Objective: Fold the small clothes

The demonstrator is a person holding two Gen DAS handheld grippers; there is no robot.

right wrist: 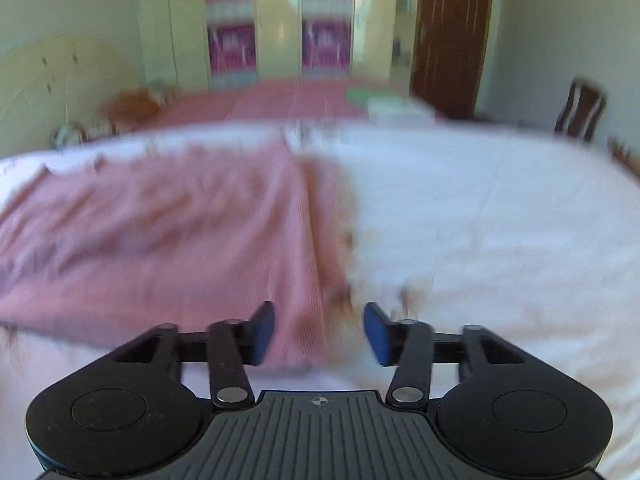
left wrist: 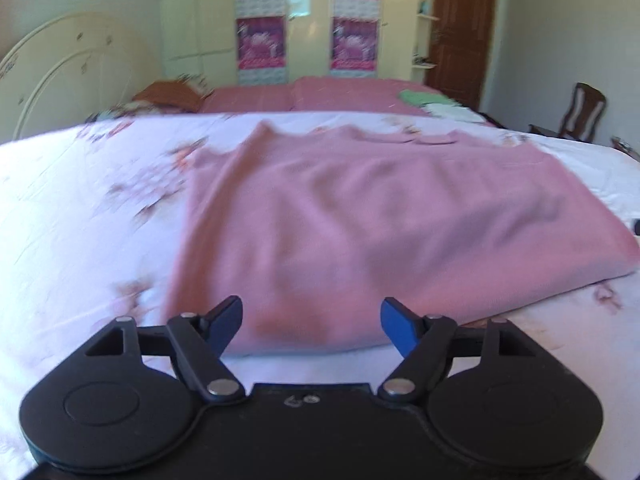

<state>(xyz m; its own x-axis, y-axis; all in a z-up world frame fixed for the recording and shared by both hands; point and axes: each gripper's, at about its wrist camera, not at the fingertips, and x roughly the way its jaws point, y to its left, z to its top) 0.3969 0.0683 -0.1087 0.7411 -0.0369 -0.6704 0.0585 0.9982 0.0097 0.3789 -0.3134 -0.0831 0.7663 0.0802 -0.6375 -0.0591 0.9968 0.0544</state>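
Note:
A pink knitted garment (left wrist: 360, 216) lies spread flat on the white flowered bedsheet (left wrist: 80, 220). My left gripper (left wrist: 312, 326) hovers just in front of the garment's near left corner, open, with nothing between its blue pads. In the right wrist view the same garment (right wrist: 160, 240) fills the left half, its right edge running toward the camera. My right gripper (right wrist: 319, 330) is open over that near right corner, nothing gripped between its fingers. Both views are blurred by motion.
Behind the white sheet runs a pink bedcover (left wrist: 320, 96) with folded green and white clothes (left wrist: 436, 104) on it. A cream headboard (left wrist: 60, 68) stands at the left, wardrobes at the back, a brown door and a wooden chair (left wrist: 580, 112) on the right.

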